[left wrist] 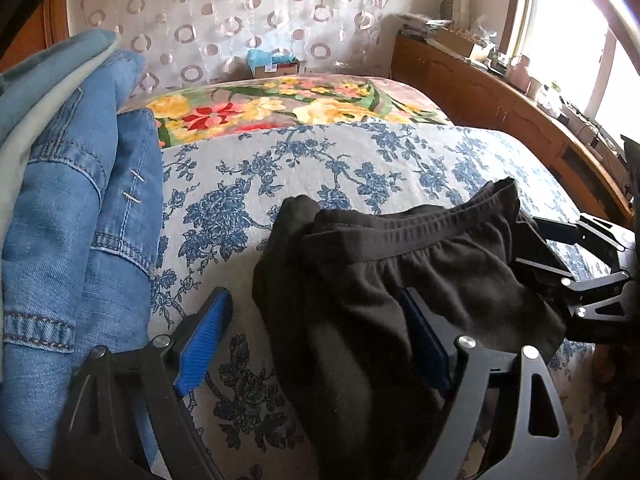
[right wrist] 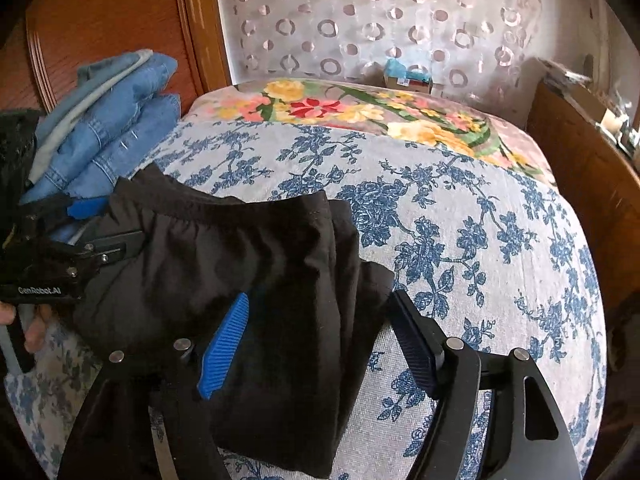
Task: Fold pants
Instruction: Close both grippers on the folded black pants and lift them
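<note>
Black pants (left wrist: 400,280) with an elastic waistband lie folded in a thick bundle on the blue-flowered bedspread (left wrist: 320,160). My left gripper (left wrist: 316,328) is open, its fingers wide apart around the bundle's left edge; cloth covers part of the right finger. In the right wrist view the pants (right wrist: 260,260) lie at lower left and my right gripper (right wrist: 316,316) is open, its fingers on either side of the bundle's right edge. The right gripper also shows at the right edge of the left wrist view (left wrist: 580,272), the left gripper at the left of the right wrist view (right wrist: 80,236).
A stack of folded blue jeans (left wrist: 72,200) lies to the left on the bed, also in the right wrist view (right wrist: 108,128). A bright floral blanket (left wrist: 280,108) covers the far end. A wooden cabinet (left wrist: 500,104) runs along the right, a wooden headboard (right wrist: 112,20) at left.
</note>
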Action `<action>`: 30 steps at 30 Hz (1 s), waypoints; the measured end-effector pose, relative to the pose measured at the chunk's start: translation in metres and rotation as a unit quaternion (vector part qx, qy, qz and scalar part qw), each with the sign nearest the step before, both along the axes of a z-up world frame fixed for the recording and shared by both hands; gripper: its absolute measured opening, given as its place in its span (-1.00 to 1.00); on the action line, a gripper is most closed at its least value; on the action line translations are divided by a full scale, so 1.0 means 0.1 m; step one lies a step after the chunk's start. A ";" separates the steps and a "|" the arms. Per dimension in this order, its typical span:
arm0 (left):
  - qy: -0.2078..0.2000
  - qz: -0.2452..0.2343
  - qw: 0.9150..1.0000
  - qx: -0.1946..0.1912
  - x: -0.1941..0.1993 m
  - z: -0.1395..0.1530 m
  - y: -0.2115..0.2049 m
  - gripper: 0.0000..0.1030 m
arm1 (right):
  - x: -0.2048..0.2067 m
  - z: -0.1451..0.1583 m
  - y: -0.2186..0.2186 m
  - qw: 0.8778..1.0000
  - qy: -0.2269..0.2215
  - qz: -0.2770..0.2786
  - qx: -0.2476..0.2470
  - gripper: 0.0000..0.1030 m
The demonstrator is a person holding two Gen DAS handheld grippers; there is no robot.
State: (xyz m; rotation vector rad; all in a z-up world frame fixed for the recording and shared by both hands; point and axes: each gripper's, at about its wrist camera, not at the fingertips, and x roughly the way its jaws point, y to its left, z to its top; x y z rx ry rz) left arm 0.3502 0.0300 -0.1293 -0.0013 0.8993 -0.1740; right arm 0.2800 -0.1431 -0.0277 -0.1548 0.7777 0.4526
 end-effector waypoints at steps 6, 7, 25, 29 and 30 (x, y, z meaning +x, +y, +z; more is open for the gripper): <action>0.021 -0.009 0.999 -0.038 0.07 0.05 0.04 0.58 | 0.01 0.01 -0.03 1.000 0.006 -0.006 0.009 0.45; 0.023 -0.011 0.998 -0.057 0.07 0.06 0.06 0.47 | 0.01 0.02 -0.04 1.000 0.009 -0.007 0.012 0.44; -0.006 -0.022 0.995 -0.094 -0.05 0.21 0.04 -0.64 | 0.01 0.06 -0.30 0.995 0.042 -0.009 0.092 -0.83; -0.029 -0.027 0.995 -0.091 -0.20 0.40 0.02 -0.64 | -0.15 0.15 -0.33 0.995 0.019 -0.009 0.101 -0.84; -0.033 -0.028 0.995 -0.091 -0.22 0.44 0.02 -0.64 | -0.20 0.19 -0.34 0.994 0.012 -0.008 0.104 -0.84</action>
